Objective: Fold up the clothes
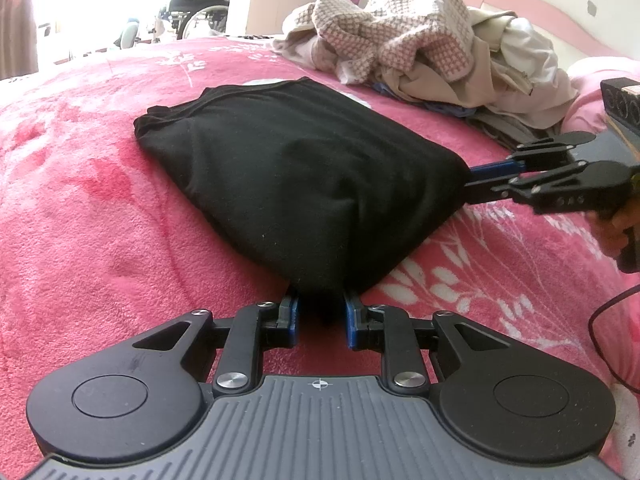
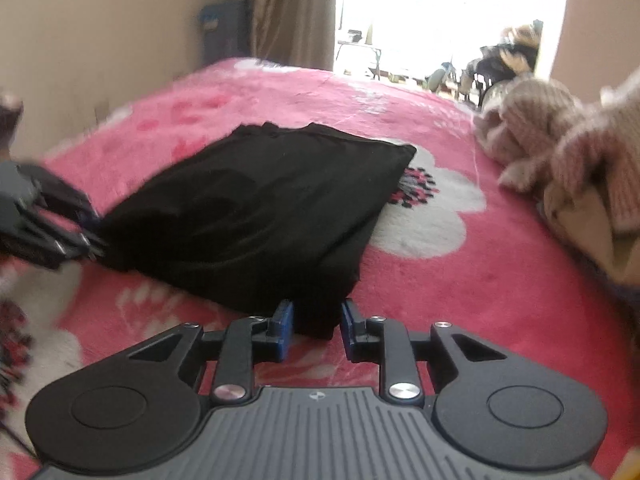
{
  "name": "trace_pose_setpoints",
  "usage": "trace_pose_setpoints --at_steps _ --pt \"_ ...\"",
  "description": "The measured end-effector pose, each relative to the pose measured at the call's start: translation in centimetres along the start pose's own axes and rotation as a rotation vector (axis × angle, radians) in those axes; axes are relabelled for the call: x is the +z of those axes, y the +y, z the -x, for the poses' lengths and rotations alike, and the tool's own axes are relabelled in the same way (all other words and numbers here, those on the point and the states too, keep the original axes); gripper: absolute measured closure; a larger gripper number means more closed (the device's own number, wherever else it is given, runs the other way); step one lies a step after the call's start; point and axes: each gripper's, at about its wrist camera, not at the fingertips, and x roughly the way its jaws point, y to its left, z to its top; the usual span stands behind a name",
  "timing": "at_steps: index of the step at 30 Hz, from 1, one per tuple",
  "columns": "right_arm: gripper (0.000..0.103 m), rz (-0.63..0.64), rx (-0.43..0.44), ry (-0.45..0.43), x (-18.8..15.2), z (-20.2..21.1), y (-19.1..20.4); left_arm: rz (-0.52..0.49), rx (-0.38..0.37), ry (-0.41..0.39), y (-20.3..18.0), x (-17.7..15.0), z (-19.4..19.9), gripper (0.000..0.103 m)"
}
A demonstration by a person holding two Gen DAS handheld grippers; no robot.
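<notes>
A black garment (image 1: 304,168) (image 2: 256,208) lies folded into a flat rectangle on the pink flowered blanket (image 1: 100,200) (image 2: 440,280). In the left wrist view, my left gripper (image 1: 320,298) stands at its near corner, the blue pads a little apart with the corner lying between them. My right gripper (image 2: 317,306) is at another corner, also slightly open. A flap of black cloth sits between its pads, with a thin gap on the right side. Each gripper shows in the other's view: the right one (image 1: 469,184) at the garment's right edge, the left one (image 2: 94,236) blurred at its left edge.
A heap of unfolded clothes (image 1: 420,40) (image 2: 560,152), checked pink-white and beige, lies at the far side of the bed by the pink headboard (image 1: 520,0). A person's hand (image 1: 616,228) holds the right gripper. A dark cable (image 1: 600,320) trails near it. A wheelchair (image 1: 196,4) stands beyond the bed.
</notes>
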Motion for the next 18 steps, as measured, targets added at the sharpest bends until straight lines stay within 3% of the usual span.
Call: trace_pose_setpoints --at_steps 2,9,18 --pt "0.092 0.045 -0.031 -0.002 0.1 -0.3 0.7 -0.003 0.001 -0.001 0.0 -0.1 0.0 0.082" --pt "0.097 0.174 -0.180 -0.025 0.1 0.3 2.4 -0.020 0.006 -0.008 -0.1 -0.3 -0.1 0.081" --pt "0.097 0.046 -0.221 -0.006 0.6 0.5 0.0 -0.017 0.000 -0.007 0.1 -0.3 -0.1 0.081"
